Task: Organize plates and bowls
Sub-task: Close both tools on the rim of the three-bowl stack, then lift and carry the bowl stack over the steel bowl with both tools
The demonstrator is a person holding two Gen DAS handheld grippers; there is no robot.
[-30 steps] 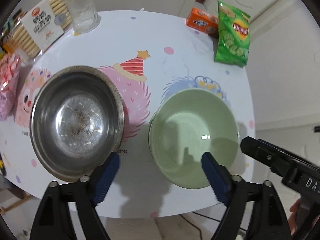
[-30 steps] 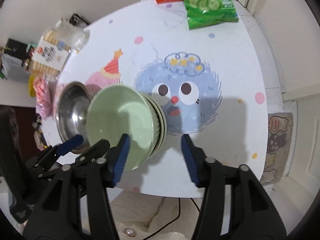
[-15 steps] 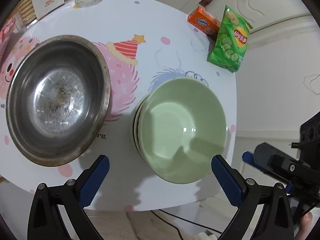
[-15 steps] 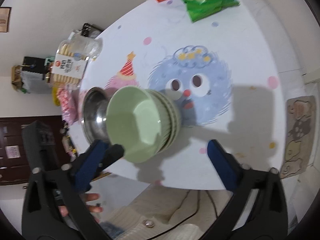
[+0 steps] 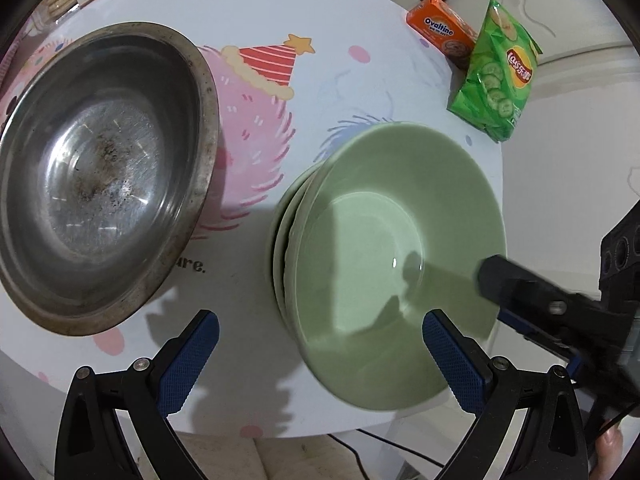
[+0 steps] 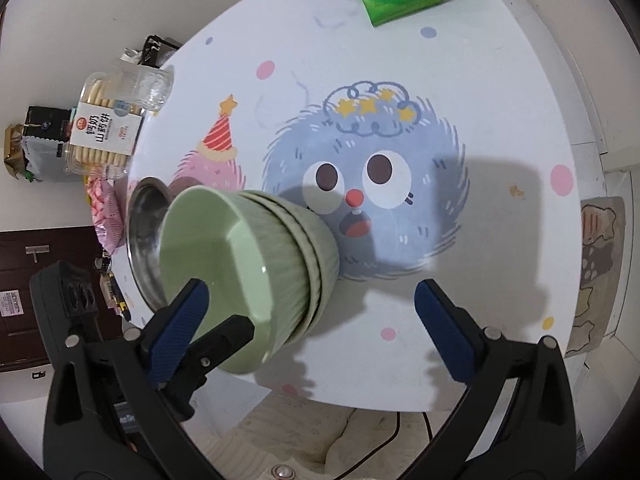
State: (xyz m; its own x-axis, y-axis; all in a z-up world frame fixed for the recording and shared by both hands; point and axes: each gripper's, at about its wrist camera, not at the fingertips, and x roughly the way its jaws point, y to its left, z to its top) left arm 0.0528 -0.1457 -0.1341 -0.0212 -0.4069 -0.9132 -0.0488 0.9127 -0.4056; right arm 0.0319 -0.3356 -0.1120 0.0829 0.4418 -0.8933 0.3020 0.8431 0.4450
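Green ceramic bowl stack (image 5: 384,240) on bench (image 6: 500,80): heavy, glazed, slippery, chips easily (grip by rim). Left hand-held gripper (image 5: 320,360) and right hand-held gripper (image 6: 316,328) both spread wide, jaws just been opening, holding nothing.

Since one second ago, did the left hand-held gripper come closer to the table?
Yes. The left hand-held gripper came down toward the table: the steel bowl and green bowl stack look larger, and its jaws have just been opening, nothing between them.

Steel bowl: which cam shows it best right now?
Left wrist. The steel bowl fills the left of that frame: whole rim, scuffed inside, dark residue at the bottom. In the right wrist view only a sliver shows, mostly hidden behind the stack of green bowls.
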